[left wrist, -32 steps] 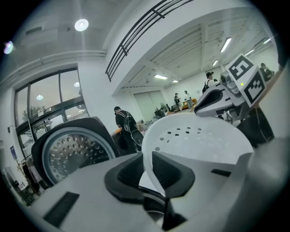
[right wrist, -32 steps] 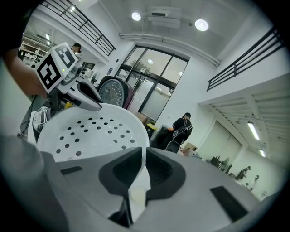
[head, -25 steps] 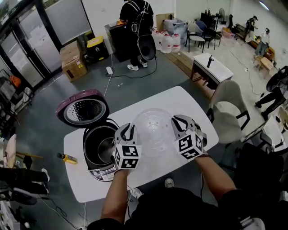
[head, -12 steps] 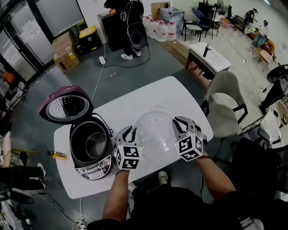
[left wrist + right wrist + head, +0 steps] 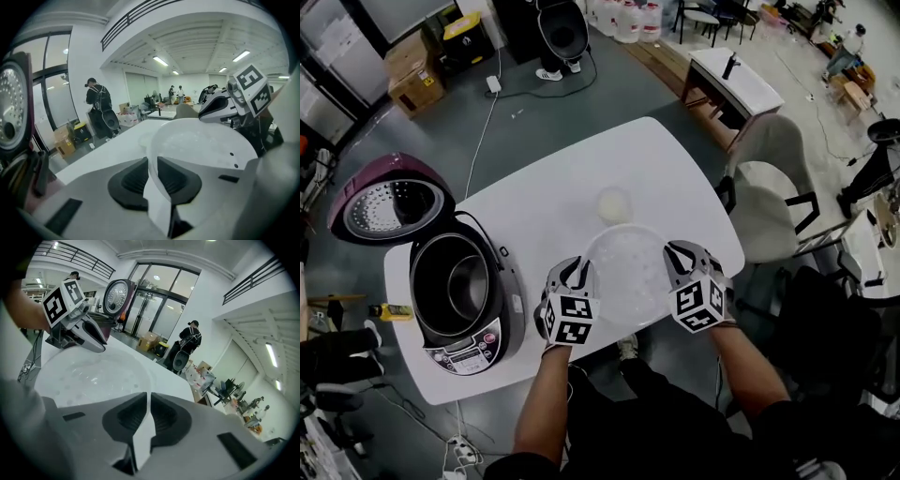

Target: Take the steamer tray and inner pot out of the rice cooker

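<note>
Two grippers on one steamer tray [image 5: 626, 277]. The tray is clear plastic, round and perforated, out of the cooker [image 5: 465, 357] and just to its right, over the table's [image 5: 534, 211] near edge. Cannot tell whether it rests on the tabletop.

Left gripper [image 5: 573, 273]: jaws nearly together, pinching the tray rim on the side nearer the cooker.

Right gripper [image 5: 680, 253]: jaws nearly together, pinching the rim on the side away from the cooker.

Cooker stands open at the table's left end, its lid [image 5: 389, 202] tipped back behind it. Inner pot [image 5: 455, 286] is seated inside the cooker.

Small pale round spot [image 5: 614, 203] on the tabletop to the cooker's right, beyond the tray; cannot tell what it is.
</note>
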